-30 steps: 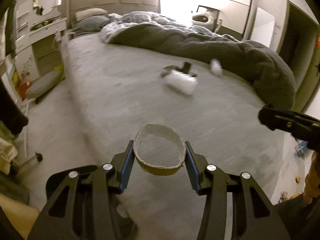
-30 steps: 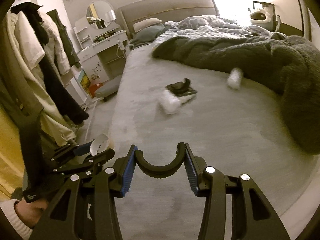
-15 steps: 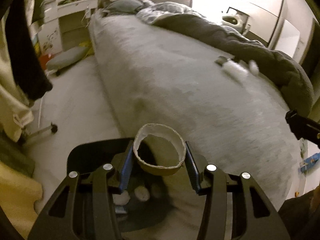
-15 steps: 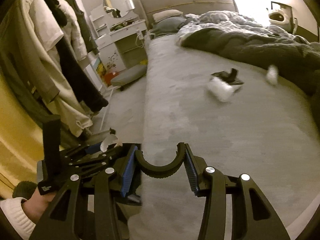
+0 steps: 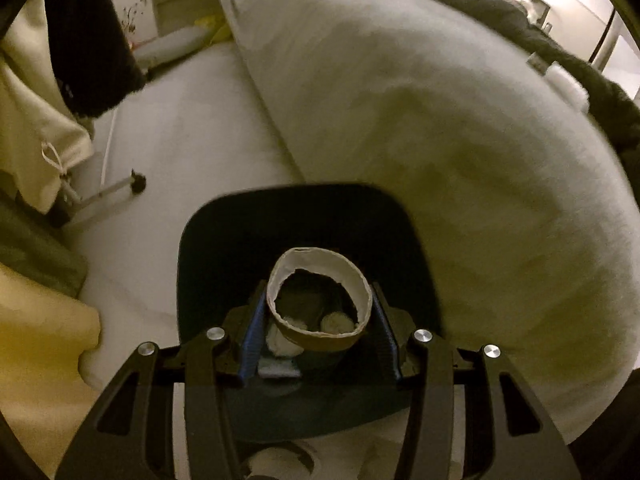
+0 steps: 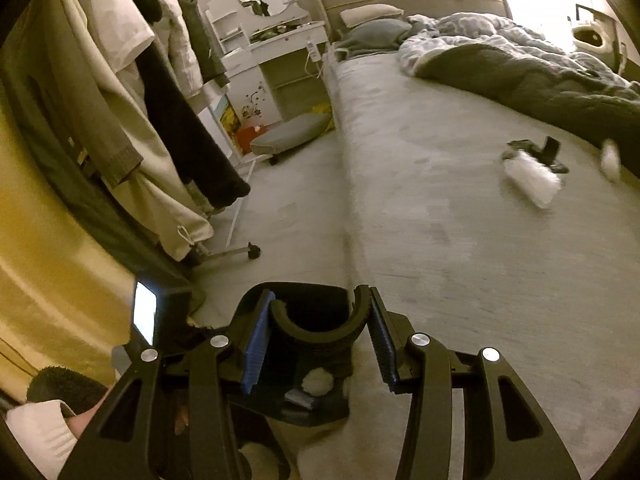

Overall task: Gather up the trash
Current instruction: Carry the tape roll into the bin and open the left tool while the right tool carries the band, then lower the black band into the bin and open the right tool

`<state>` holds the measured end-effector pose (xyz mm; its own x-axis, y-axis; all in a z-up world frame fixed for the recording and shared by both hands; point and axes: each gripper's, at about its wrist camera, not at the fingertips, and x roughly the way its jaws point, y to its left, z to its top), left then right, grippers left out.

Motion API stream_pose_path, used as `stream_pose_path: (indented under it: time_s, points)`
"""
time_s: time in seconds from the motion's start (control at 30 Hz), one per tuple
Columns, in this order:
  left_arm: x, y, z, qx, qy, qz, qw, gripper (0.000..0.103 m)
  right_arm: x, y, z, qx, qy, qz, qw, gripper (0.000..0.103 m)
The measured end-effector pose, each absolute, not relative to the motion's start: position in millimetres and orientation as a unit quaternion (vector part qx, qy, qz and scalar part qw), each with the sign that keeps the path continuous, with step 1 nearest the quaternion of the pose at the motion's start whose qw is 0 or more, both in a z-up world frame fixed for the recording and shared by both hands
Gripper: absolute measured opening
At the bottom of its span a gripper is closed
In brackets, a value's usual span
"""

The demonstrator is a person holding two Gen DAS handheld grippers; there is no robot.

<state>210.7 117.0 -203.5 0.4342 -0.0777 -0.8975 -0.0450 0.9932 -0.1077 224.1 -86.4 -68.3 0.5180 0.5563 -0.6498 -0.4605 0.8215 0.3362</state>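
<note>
Bedroom: grey bed [image 6: 460, 240], dark bin [image 5: 304, 216] beside; left fingers [image 5: 256, 320] grip cardboard ring [image 5: 320, 300], right fingers [image 6: 378, 336] black ring [image 6: 320, 320].

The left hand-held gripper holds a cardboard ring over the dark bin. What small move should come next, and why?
Probably open the left hand-held gripper: its cardboard ring already hangs over the open bin, where white wads lie, so it should drop in.

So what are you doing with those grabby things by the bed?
Tidying up trash. The left hand-held gripper holds a short cardboard ring right over a dark bin on the floor beside the grey bed; white crumpled tissues already lie inside. The right hand-held gripper clasps a curved black plastic piece. More white scraps wait on the bed.
</note>
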Motion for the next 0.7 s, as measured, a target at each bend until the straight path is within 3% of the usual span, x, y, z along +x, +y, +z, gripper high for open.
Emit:
stream_pose_path:
  time_s: [0.47,0.7]
  points:
    - [207,142,-258,-0.07,0.603,-0.013,0.794,0.052,239,-29,-87,0.034,0.421,0.319,0.849,0.047]
    - [202,156,-262,-0.087,0.605,-0.019,0.791,0.077,248,-4,-104,0.023,0.444,0.322,0.836,0.047]
